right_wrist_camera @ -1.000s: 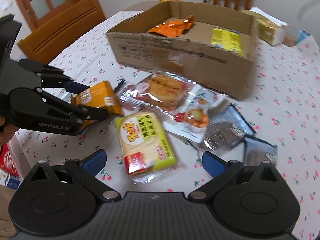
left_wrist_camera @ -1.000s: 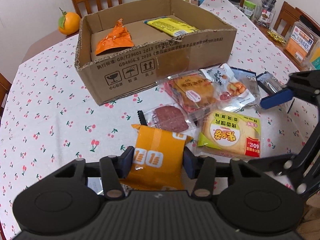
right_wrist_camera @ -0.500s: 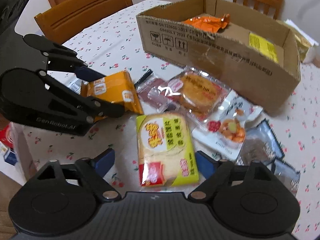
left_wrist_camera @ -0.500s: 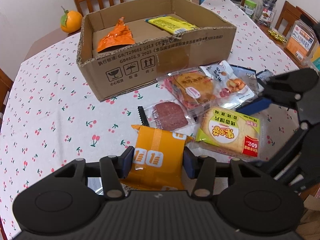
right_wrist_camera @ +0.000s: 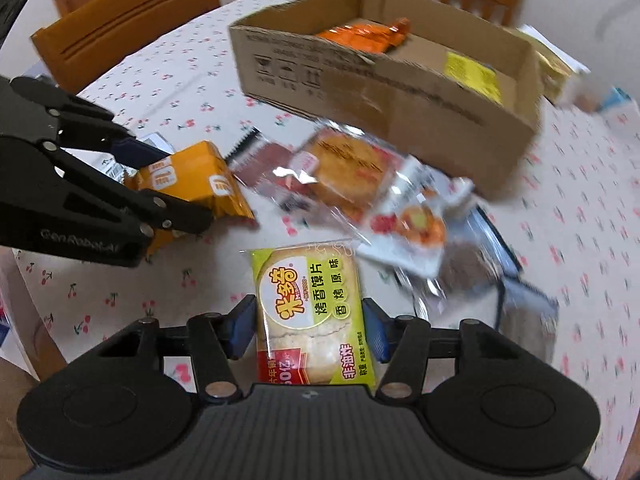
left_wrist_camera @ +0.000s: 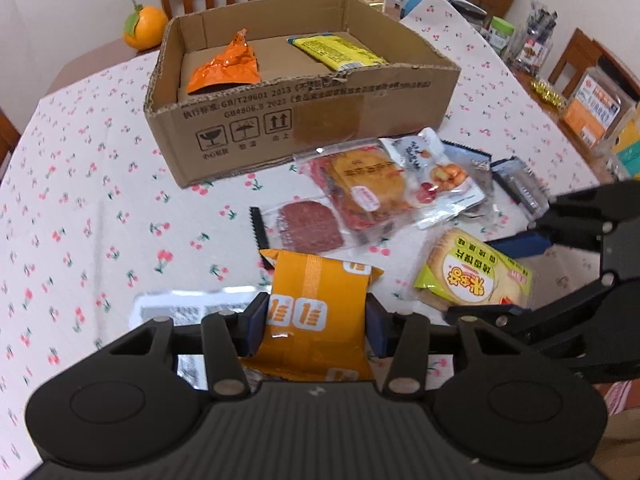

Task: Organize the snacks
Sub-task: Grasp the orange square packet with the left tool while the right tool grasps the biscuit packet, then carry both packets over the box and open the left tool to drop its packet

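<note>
My left gripper (left_wrist_camera: 316,322) is shut on an orange snack packet (left_wrist_camera: 316,300), held near the table's front edge; the packet also shows in the right wrist view (right_wrist_camera: 192,184). My right gripper (right_wrist_camera: 308,330) has closed its pads on a green-and-yellow rice cracker packet (right_wrist_camera: 312,312), which also shows in the left wrist view (left_wrist_camera: 472,280). The open cardboard box (left_wrist_camera: 312,120) stands beyond, holding an orange pouch (left_wrist_camera: 224,68) and a yellow packet (left_wrist_camera: 336,52).
Loose snacks lie in front of the box: a red meat slice pack (left_wrist_camera: 308,228), a round cake pack (left_wrist_camera: 368,188), a white fruit-print pack (left_wrist_camera: 440,172), dark packets (left_wrist_camera: 520,184). An orange fruit (left_wrist_camera: 144,30) and chairs stand behind. A white packet (left_wrist_camera: 188,308) lies under my left gripper.
My right gripper moved in over the green cracker packet and closed its fingers from wide open onto its sides. My left gripper kept hold of the orange packet.
</note>
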Available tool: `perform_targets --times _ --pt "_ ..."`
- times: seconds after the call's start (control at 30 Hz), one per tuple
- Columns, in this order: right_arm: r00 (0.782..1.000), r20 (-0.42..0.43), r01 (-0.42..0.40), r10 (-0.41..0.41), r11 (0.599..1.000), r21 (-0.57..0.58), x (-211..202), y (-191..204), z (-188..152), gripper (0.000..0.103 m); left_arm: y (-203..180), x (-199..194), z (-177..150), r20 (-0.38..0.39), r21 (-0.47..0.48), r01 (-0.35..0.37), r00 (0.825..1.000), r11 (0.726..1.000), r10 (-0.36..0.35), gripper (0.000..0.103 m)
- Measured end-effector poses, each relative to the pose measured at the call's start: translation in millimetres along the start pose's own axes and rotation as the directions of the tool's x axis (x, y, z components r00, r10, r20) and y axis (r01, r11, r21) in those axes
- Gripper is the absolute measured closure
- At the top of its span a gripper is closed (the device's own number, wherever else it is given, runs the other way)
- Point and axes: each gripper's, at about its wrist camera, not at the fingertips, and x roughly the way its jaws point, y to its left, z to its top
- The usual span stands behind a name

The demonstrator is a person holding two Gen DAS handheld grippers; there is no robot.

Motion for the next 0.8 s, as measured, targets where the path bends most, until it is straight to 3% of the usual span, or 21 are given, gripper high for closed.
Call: perform_targets --times 0.2,0.43,0.8 --pt "0.999 -0.006 0.036 -0.035 0.999 0.038 -9.2 -3.4 -12.0 0.042 -19.7 1.8 -9.8 -0.015 -0.007 0.059 0.998 0.998 -0.059 0.055" --pt "1.0 0.008 0.023 -0.023 0.999 0.045 -10.8 -4.7 -17.3 0.041 -28.9 3.1 -15.7 -0.014 0.051 0.021 1.0 0.998 -0.021 0.047" --pt "1.0 0.02 0.008 -0.008 1.0 0.007 -9.3 -5.6 -17.2 0.037 -25.7 5.1 -12.7 -0.035 0.074 0.052 0.998 0.996 -0.049 0.053"
